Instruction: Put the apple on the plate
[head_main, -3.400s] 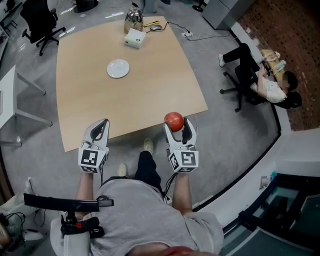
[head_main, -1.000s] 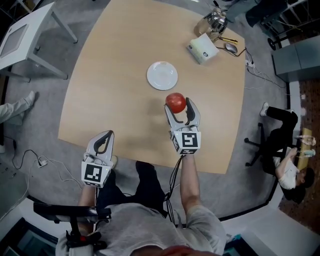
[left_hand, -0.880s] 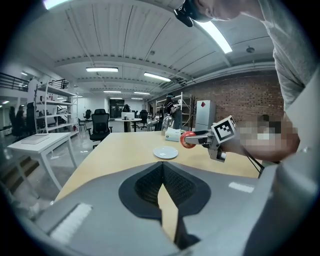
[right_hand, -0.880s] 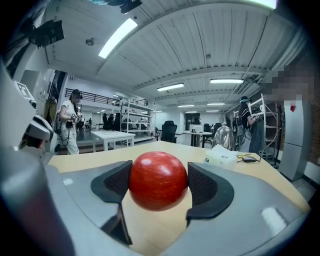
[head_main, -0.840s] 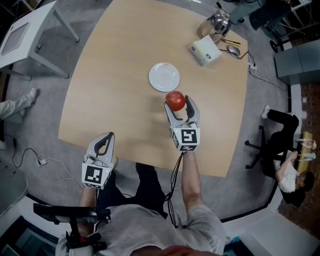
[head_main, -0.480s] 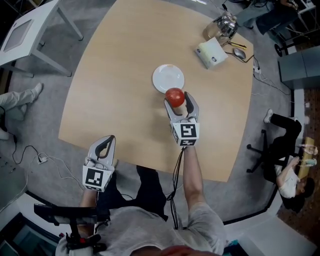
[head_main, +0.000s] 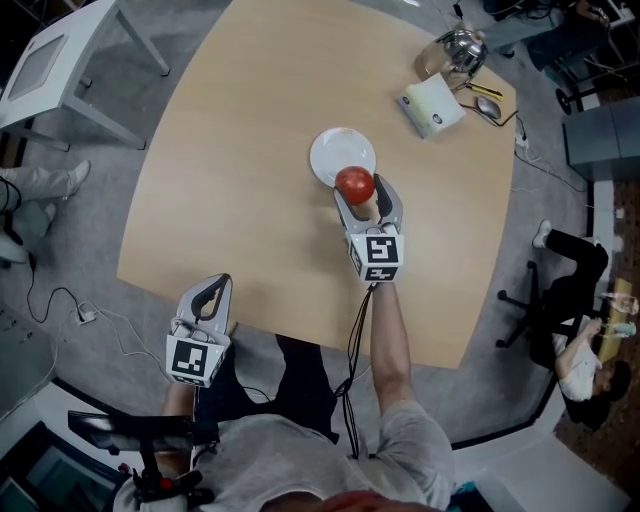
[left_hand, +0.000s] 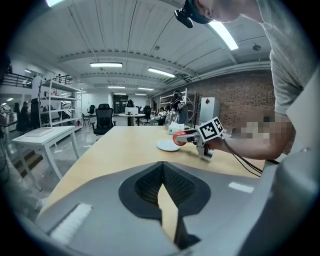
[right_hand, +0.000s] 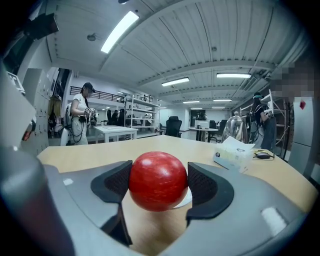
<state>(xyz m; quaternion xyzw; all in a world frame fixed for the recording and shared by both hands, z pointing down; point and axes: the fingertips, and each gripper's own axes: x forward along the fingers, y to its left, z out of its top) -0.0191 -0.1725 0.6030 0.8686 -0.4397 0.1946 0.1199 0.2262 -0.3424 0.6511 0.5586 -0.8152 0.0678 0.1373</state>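
Step in hand: carrying the apple (head_main: 354, 184) to the plate (head_main: 333, 148); by my reading this is the last stretch of the carry, with the set-down not yet done
Apple: pinched at its sides, over the plate's near rim in the head view; the left gripper view shows it raised, not resting on the plate
Right tongs (head_main: 364, 193): clamped on the apple, one pad on each side; the right gripper view shows a sliver of white plate just behind and below the fruit
Left tongs (head_main: 207, 296): tips pressed together with nothing between them; well apart from the plate, out past the near edge of the counter (head_main: 230, 130); no part in this step
Plate: bare, lying flat on the counter; nothing else on it
Other things: a tissue box (head_main: 432, 107) and a metal kettle (head_main: 457, 48) lie beyond the plate toward the counter's far corner, well apart from it and out of the way
Next move, as I judge it: a little further forward to bring the apple over the plate's middle, then down until the fruit touches; only then should the right tongs spread
Care: a round apple may roll off a shallow plate; release low and gently, then draw the tongs back without nudging it
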